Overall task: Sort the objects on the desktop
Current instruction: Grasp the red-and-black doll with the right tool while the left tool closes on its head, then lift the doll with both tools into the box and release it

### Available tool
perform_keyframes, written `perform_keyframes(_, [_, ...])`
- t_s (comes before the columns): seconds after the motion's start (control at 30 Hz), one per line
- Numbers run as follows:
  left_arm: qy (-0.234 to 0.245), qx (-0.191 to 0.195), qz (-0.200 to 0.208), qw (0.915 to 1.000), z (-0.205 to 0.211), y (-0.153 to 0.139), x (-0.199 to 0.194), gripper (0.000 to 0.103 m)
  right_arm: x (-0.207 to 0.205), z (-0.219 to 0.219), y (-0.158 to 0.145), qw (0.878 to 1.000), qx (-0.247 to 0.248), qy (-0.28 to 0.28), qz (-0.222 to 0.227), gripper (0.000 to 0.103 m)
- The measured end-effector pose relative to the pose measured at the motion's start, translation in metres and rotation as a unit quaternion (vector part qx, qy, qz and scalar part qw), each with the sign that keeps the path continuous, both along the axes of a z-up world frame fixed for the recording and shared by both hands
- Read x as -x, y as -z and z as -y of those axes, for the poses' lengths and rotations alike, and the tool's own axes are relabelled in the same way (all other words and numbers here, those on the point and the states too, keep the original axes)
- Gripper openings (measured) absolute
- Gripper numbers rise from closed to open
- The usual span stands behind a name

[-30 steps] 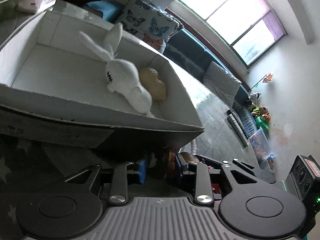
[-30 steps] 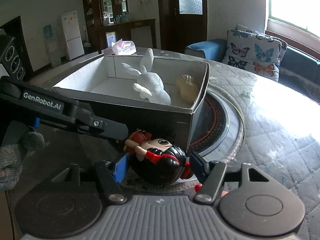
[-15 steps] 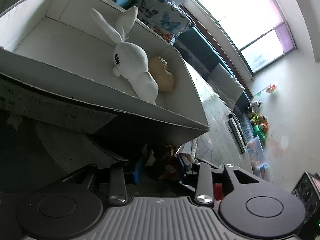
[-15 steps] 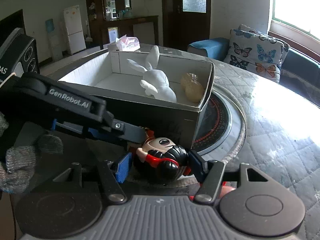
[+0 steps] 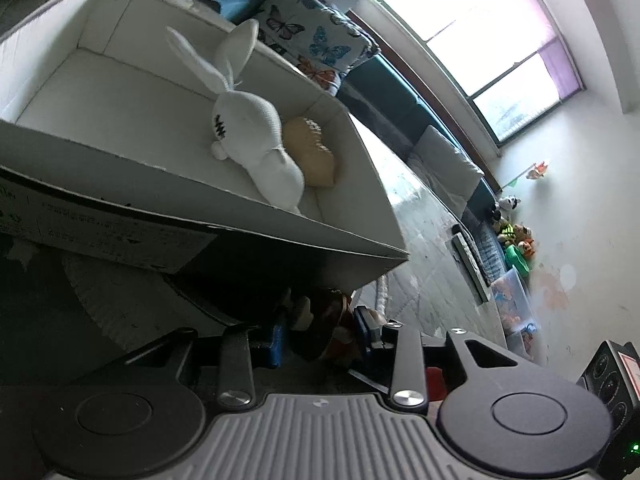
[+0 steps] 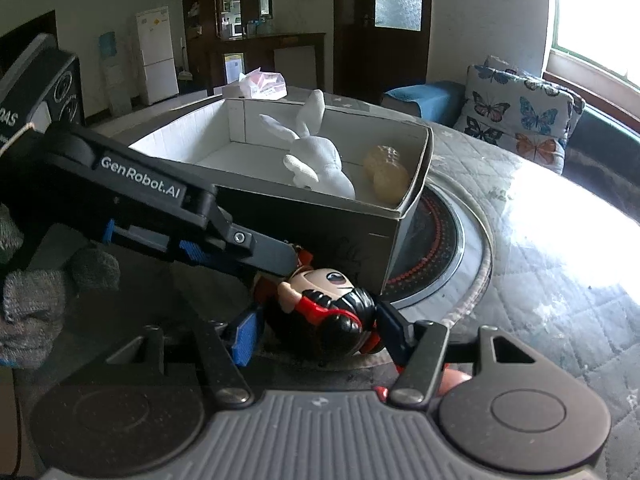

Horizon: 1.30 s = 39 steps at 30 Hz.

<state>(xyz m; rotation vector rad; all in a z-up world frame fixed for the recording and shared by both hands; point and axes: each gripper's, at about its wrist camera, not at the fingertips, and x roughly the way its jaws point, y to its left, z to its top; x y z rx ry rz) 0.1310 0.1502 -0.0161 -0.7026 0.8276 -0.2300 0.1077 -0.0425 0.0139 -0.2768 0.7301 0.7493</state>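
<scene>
the right gripper (image 6: 316, 330) is part open, its blue pads either side of the doll figure's (image 6: 326, 308) black-and-red head, seemingly touching — the left gripper (image 6: 276, 258) reaches in beside it, its grip unclear. the doll lies on the table just outside the cardboard box (image 6: 320, 216) — closer than half a second ago. the white plush rabbit (image 6: 316, 156) stays inside.

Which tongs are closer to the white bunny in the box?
Hard to call: both tongs meet at the doll, outside the box holding the bunny. The right tongs straddle its head; the left tongs are at its body.
</scene>
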Motion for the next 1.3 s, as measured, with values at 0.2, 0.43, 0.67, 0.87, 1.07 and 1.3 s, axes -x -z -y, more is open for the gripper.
perform_keyframes(0.2, [0.002,-0.012,0.023,0.9997,0.001,-0.026,0.018,0.037,0.016,0.001,-0.018,1.0,-0.006,-0.006,0.016,0.062])
perform_keyframes(0.43, [-0.013,-0.03,0.082,0.9961,-0.011,-0.074,0.014,0.037,0.011,-0.012,-0.06,0.997,-0.04,-0.01,0.071,0.062])
perform_keyframes(0.67, [-0.027,-0.05,0.095,0.9938,-0.037,-0.087,-0.037,0.036,-0.042,-0.038,-0.067,0.995,-0.061,-0.001,0.079,0.062])
perform_keyframes(0.87, [-0.028,-0.048,0.06,0.9966,-0.051,-0.06,-0.079,0.036,-0.086,-0.058,-0.041,0.998,-0.044,0.014,0.043,0.062])
perform_keyframes(1.07, [-0.028,-0.038,0.037,0.9982,-0.056,-0.036,-0.095,0.037,-0.104,-0.066,-0.022,0.999,-0.022,0.019,0.019,0.062])
perform_keyframes(1.3, [-0.016,-0.064,0.047,0.9967,-0.047,-0.037,-0.094,0.036,-0.094,-0.06,-0.024,0.999,-0.019,0.021,0.028,0.063])
